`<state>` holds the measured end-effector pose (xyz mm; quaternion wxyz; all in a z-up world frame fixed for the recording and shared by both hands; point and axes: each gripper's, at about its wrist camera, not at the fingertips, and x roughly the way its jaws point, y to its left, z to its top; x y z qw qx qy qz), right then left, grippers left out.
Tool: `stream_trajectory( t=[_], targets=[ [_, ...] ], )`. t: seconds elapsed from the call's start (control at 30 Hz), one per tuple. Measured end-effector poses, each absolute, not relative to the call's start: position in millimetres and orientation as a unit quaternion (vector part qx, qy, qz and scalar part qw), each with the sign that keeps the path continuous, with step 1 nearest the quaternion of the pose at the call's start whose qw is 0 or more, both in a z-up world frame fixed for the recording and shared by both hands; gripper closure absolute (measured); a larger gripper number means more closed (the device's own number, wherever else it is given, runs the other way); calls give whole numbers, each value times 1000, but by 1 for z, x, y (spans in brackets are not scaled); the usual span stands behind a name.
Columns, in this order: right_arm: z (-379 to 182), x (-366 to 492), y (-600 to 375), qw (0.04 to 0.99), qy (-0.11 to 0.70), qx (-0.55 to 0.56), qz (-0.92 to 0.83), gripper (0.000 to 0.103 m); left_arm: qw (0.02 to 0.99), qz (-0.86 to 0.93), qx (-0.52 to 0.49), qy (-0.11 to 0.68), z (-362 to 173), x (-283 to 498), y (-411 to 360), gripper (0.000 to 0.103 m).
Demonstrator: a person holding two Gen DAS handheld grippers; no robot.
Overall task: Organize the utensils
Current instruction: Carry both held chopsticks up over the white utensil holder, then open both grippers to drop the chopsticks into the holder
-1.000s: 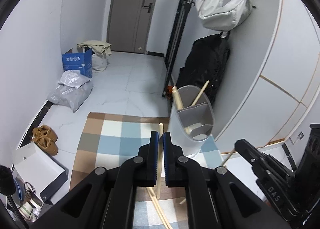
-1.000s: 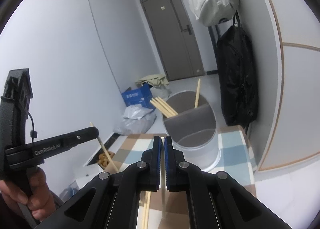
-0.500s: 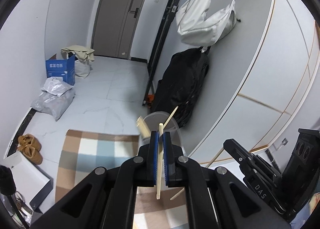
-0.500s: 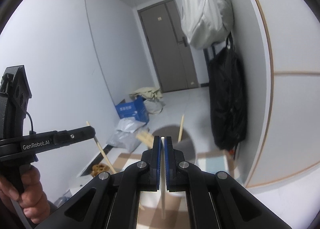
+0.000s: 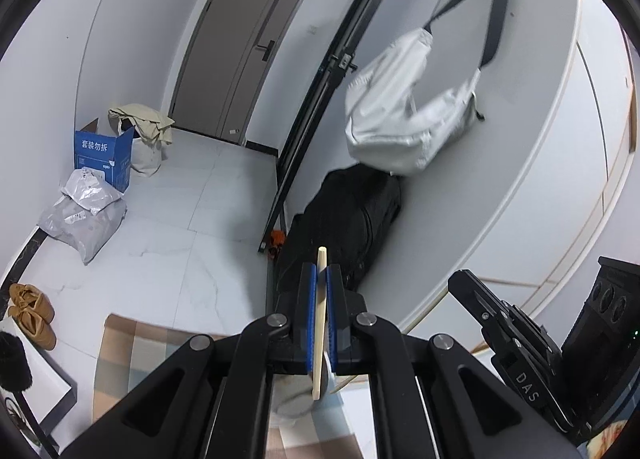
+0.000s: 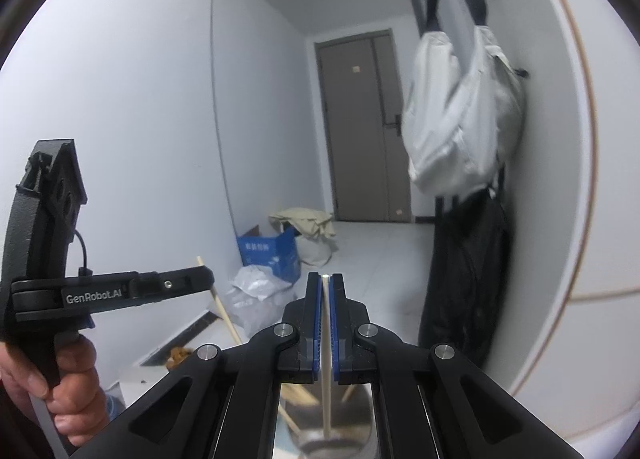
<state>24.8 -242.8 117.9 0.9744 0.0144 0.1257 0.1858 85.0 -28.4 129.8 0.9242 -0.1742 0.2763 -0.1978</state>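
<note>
My left gripper [image 5: 319, 271] is shut on a pale wooden chopstick [image 5: 319, 323] that stands nearly upright between its blue pads. Another upright chopstick [image 6: 326, 343] is clamped in my right gripper [image 6: 326, 279], which is also shut. Below it, at the bottom edge of the right wrist view, is the round grey utensil holder [image 6: 340, 439] with a few chopsticks [image 6: 298, 391] leaning in it. In the left wrist view the holder [image 5: 294, 403] shows only partly under the fingers. The left gripper [image 6: 206, 279] and its chopstick [image 6: 222, 309] appear at the left, gripped by a hand [image 6: 60, 383]. The right gripper [image 5: 460, 279] shows at the right.
A checked rug [image 5: 132, 343] lies on the white tiled floor. A black bag [image 5: 352, 219] leans on the right wall under a hanging white bag [image 5: 404, 119]. A blue box [image 5: 104, 155], grey parcel bags [image 5: 84, 215] and brown shoes [image 5: 32, 311] line the left wall.
Both grippers have risen with their chopsticks still clamped. The utensil holder has dropped from mid-picture to the bottom edge of both views.
</note>
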Motion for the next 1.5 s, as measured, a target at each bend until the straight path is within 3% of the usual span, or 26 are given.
stream_trajectory(
  t=[0.73,1.17,1.5],
  targets=[
    [90,112,-196,961,168,-55,212,100,910,-159,-234,304,75,148,-2,103],
    [60,123,-182,945,212,-97,228,100,905,-173,-211,326,58,149,-11,103],
    [33,132,-190,934,267,-66,226,99,886,-184,-197,377,43,155,-12,103]
  ],
)
